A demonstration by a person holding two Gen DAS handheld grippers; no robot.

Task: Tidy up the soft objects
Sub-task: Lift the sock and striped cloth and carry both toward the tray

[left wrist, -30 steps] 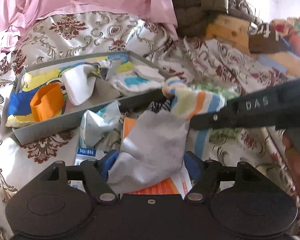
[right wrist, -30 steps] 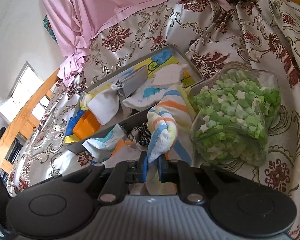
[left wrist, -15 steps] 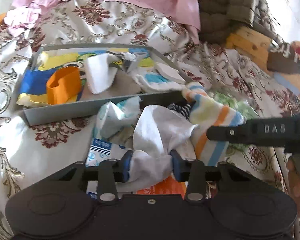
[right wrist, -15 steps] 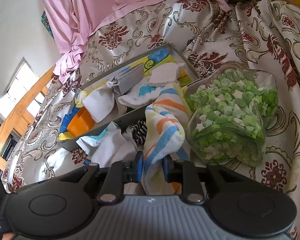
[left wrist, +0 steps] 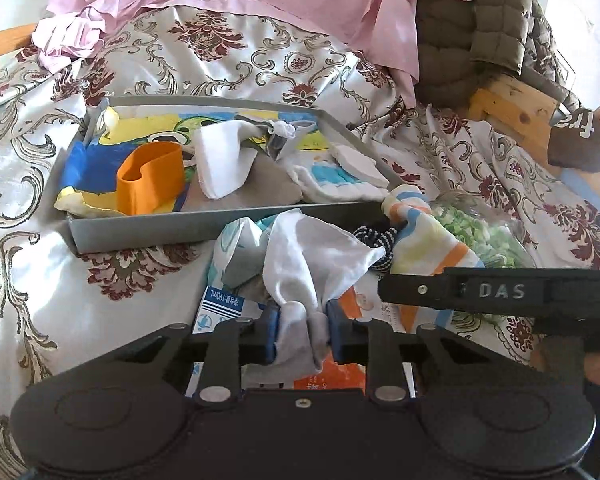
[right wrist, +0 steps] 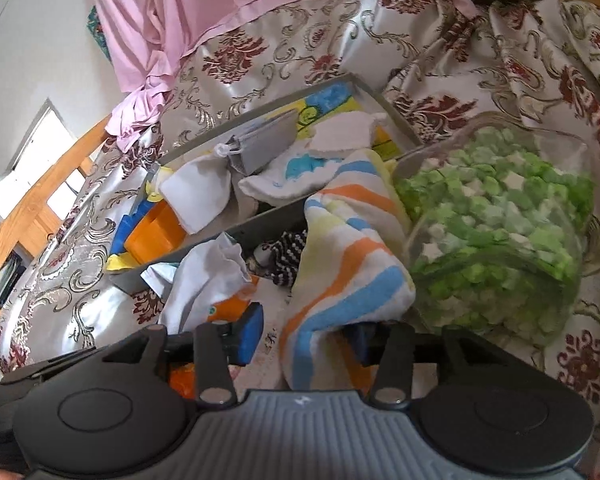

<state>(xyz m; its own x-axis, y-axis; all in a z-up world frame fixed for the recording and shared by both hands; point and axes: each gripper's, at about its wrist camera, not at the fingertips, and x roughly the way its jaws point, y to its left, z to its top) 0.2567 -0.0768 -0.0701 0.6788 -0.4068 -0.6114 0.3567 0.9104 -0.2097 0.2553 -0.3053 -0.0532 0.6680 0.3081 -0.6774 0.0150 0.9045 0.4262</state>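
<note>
Left claw (left wrist: 302, 330) closing, pinching white cloth (left wrist: 312, 256) just before grey tray (left wrist: 204, 226), right claw (right wrist: 306, 336) opening, striped towel (right wrist: 348, 256) loose between its jaws, on bed.

grey tray (left wrist: 180, 230), striped towel (right wrist: 352, 248), white cloth (left wrist: 312, 260)
</note>
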